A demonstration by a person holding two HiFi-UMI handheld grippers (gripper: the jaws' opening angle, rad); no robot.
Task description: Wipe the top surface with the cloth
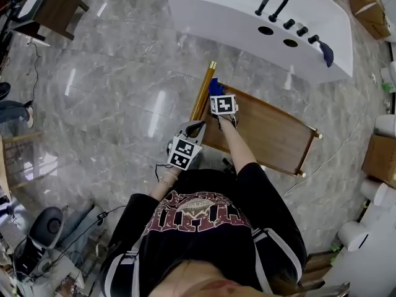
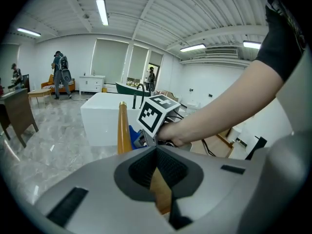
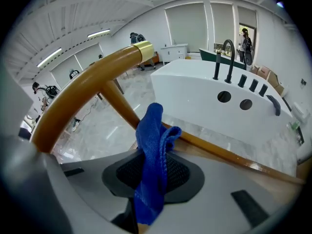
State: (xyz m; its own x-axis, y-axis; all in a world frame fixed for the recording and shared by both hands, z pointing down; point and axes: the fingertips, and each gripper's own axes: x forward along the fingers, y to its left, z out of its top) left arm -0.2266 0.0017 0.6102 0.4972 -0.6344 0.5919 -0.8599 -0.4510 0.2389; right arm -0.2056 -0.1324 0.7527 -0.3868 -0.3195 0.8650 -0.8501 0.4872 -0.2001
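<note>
A low wooden table (image 1: 272, 135) with a brass rail (image 1: 202, 91) along its left end stands in front of me. My right gripper (image 1: 216, 94) is over the table's far left corner, shut on a blue cloth (image 1: 214, 86). In the right gripper view the cloth (image 3: 153, 155) stands up crumpled between the jaws, above the wooden top (image 3: 234, 167) and beside the rail (image 3: 92, 89). My left gripper (image 1: 197, 127) is at the table's near left corner. Its jaws are pinched on the table's thin wooden edge (image 2: 161, 191).
A white bathtub (image 1: 247, 23) with black taps (image 1: 281, 2) lies just beyond the table, a dark cloth (image 1: 327, 53) on its rim. Cardboard boxes (image 1: 380, 159) are at the right, a dark desk (image 1: 59, 5) at the far left. People (image 2: 61, 74) stand far off.
</note>
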